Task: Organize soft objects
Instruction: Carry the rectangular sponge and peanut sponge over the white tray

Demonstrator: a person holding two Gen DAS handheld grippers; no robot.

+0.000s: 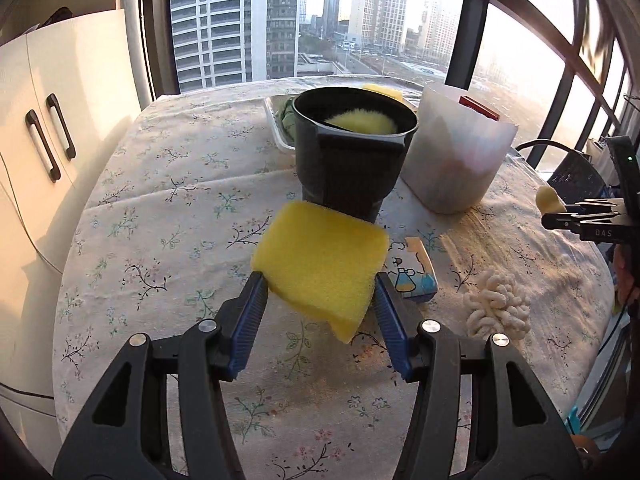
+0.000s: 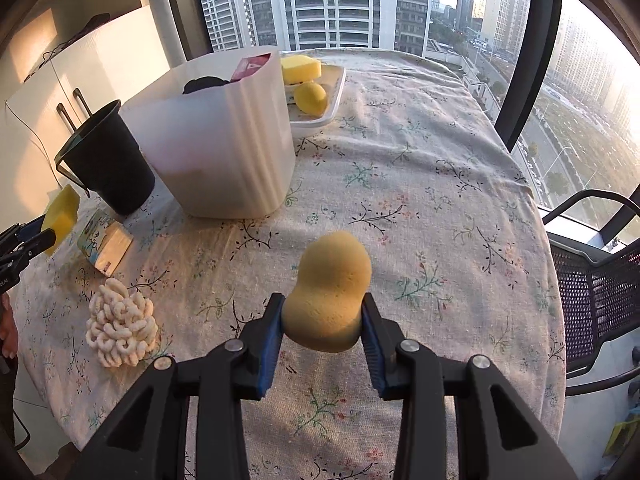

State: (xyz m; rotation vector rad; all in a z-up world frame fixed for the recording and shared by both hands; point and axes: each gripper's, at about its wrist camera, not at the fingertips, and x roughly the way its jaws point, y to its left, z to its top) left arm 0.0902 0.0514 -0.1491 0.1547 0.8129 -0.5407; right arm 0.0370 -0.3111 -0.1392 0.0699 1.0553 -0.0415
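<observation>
**Both grippers carry sponges toward the bins**

The left gripper (image 1: 320,292) pinches a square yellow sponge (image 1: 320,264) between its blue pads, holding it in the air just in front of the black bucket (image 1: 352,160). That looks like a set-up for dropping it in, since a round yellow sponge (image 1: 366,122) already lies inside the bucket. The right gripper (image 2: 323,322) is pressed onto a peanut-shaped sponge (image 2: 330,292), squeezing its waist, and holds it over the middle of the table (image 2: 420,160), short of the white bin (image 2: 224,148). Holding both sponges clear of the cloth probably keeps them from dragging on it.

The bucket and the bin stand side by side toward the far edge of the table, with a white tray (image 2: 332,100) behind them at the far edge.

Counted across both views:
- Five sponges: two held, one in the bucket, and two on the tray, a block sponge (image 2: 301,68) and a rounded sponge (image 2: 311,98).
- One cream knotted puff (image 2: 120,334), near the table's near edge.
- One small printed box (image 2: 105,242), near the foot of the bucket.
- Three containers: bucket, bin, tray.

A dark item and a red box show inside the bin; something green on the tray I cannot identify.
</observation>
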